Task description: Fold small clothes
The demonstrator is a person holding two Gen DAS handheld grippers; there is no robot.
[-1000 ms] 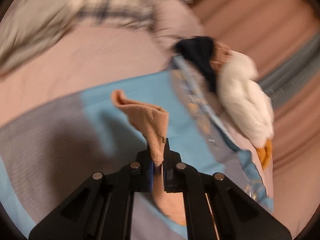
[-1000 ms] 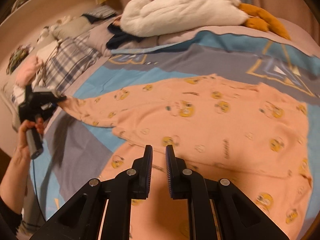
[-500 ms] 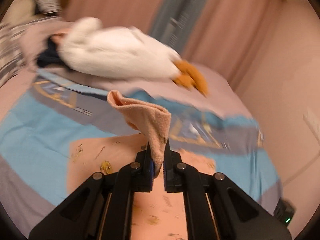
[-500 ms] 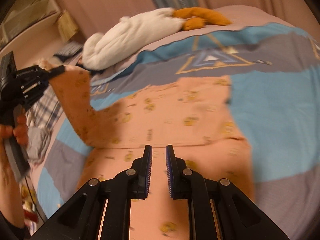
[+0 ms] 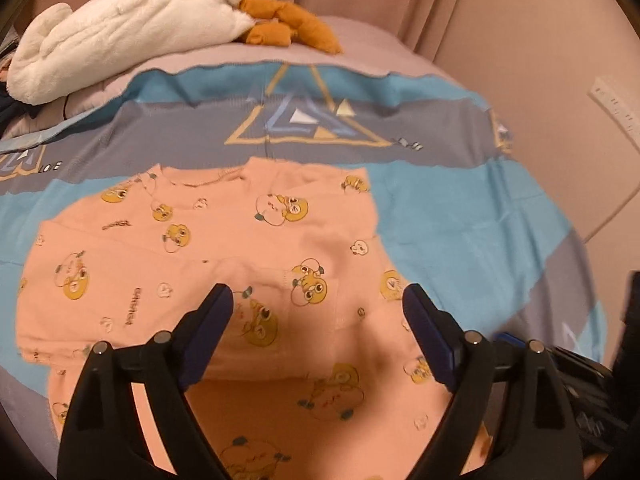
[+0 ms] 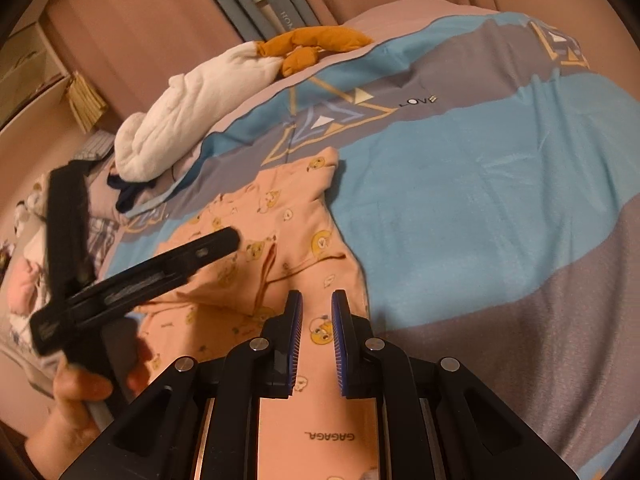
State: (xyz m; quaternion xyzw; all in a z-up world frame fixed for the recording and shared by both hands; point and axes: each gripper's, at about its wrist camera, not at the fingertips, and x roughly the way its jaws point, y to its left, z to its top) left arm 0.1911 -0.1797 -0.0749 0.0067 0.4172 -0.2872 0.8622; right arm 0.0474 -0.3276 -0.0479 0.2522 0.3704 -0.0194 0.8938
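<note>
A small peach shirt with yellow cartoon prints lies flat on the blue and grey bedspread, one sleeve folded across its body. My left gripper is wide open and empty just above the shirt's middle. In the right wrist view the shirt lies ahead and left. My right gripper hovers over its near part with jaws slightly apart, holding nothing. The left gripper shows there too, over the shirt's left side.
A white and orange plush toy lies at the bed's far edge, also in the right wrist view. Dark clothes and plaid fabric lie at the left. Pink curtains and a wall stand behind.
My left gripper carried the sleeve over the shirt, opened and let it go. The sleeve now lies folded on the body. The right gripper stayed slightly open above the shirt.
</note>
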